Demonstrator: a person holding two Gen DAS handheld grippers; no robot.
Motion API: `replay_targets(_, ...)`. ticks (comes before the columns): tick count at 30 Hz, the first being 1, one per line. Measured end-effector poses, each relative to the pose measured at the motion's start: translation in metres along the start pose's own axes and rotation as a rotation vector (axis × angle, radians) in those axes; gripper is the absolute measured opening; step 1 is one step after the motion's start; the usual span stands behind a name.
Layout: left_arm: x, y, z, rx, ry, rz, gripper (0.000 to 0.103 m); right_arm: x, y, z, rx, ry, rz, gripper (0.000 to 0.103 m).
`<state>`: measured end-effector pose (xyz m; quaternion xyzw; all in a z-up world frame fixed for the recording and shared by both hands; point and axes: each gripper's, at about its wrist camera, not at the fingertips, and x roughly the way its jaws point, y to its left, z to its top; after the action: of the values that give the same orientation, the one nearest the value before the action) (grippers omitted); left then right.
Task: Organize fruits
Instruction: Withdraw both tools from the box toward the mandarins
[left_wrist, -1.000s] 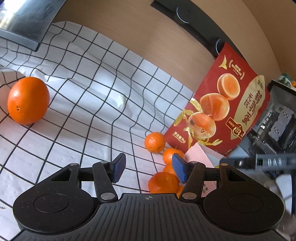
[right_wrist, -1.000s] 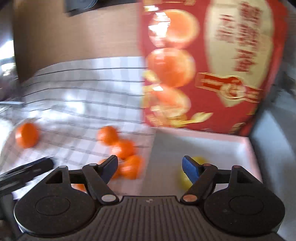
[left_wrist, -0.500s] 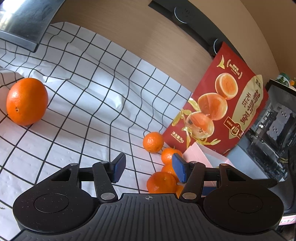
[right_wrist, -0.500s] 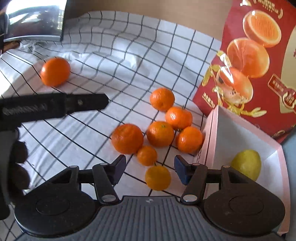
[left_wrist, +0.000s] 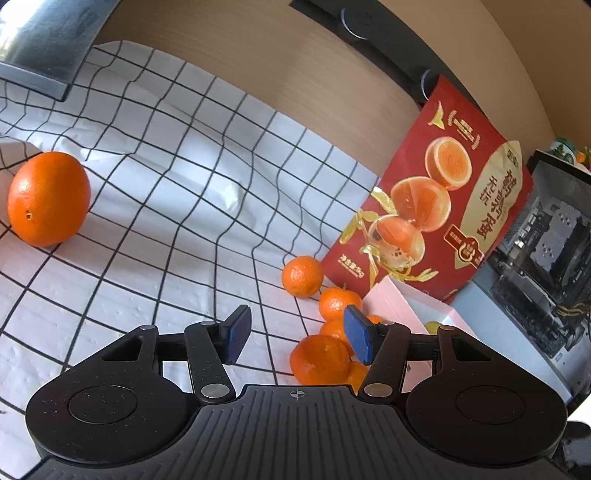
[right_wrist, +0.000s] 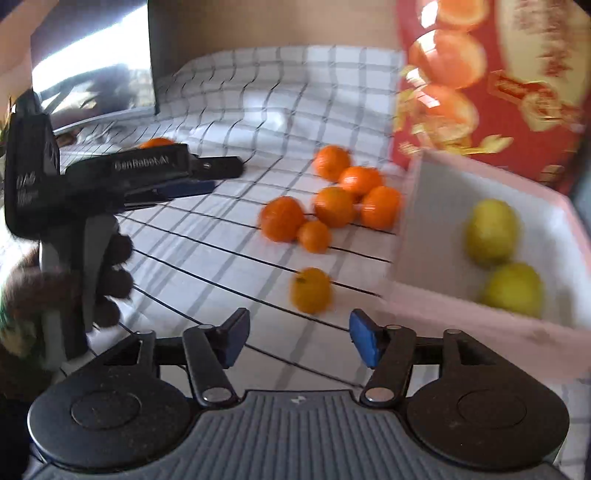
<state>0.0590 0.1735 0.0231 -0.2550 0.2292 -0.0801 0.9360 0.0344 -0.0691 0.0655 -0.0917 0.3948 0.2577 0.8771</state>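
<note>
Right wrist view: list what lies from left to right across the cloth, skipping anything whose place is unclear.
Left gripper → cluster of mandarins → white box → two yellow-green fruits lying inside the box.

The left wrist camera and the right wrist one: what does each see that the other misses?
Only the left wrist view shows the open computer case at the right and the left gripper open and empty. Only the right wrist view shows two yellow-green fruits inside the pink box, with the right gripper open and empty. Both show the mandarin cluster, the checked cloth and the red bag.
</note>
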Motion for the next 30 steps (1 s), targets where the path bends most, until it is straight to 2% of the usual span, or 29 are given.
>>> replay_targets(3, 0.003, -0.007, -0.003, 0.041, 0.022, -0.014, 0.060, -0.011, -0.006, -0.026, 0.011, -0.087, -0.054, 0.069)
replay_targets(8, 0.014, -0.022, -0.013, 0.143, 0.081, -0.007, 0.060, 0.005, -0.019, -0.032, 0.161, -0.148, 0.017, 0.076)
replay_targets(12, 0.018, -0.026, -0.017, 0.173, 0.095, 0.006, 0.060, 0.027, -0.016, -0.017, 0.199, -0.123, 0.020, 0.081)
replay_targets(13, 0.018, -0.025, -0.016, 0.155, 0.117, 0.016, 0.060, 0.031, -0.014, -0.015, 0.205, -0.117, 0.023, 0.081)
replay_targets(15, 0.016, -0.019, -0.014, 0.124, 0.108, 0.020, 0.060, 0.037, -0.009, -0.013, 0.215, -0.101, 0.033, 0.080)
replay_targets(19, 0.013, -0.009, -0.008, 0.055, 0.092, 0.008, 0.060, 0.034, 0.010, -0.017, 0.128, -0.110, 0.019, 0.069)
replay_targets(22, 0.013, -0.008, -0.008, 0.048, 0.090, 0.010, 0.060, 0.035, 0.029, -0.019, 0.021, -0.093, 0.019, 0.056)
replay_targets(25, 0.013, -0.010, -0.008, 0.056, 0.090, 0.008, 0.060, 0.036, 0.039, -0.019, -0.016, -0.082, 0.033, 0.040)
replay_targets(26, 0.013, -0.010, -0.008, 0.061, 0.091, 0.004, 0.060, 0.035, 0.040, -0.019, -0.011, -0.079, 0.048, 0.032)
replay_targets(27, 0.012, -0.012, -0.009, 0.067, 0.093, -0.005, 0.057, 0.032, 0.039, -0.020, 0.001, -0.071, 0.067, 0.028)
replay_targets(30, 0.009, -0.020, -0.011, 0.105, 0.096, -0.058, 0.053, 0.020, 0.030, -0.025, 0.033, -0.077, 0.052, 0.028)
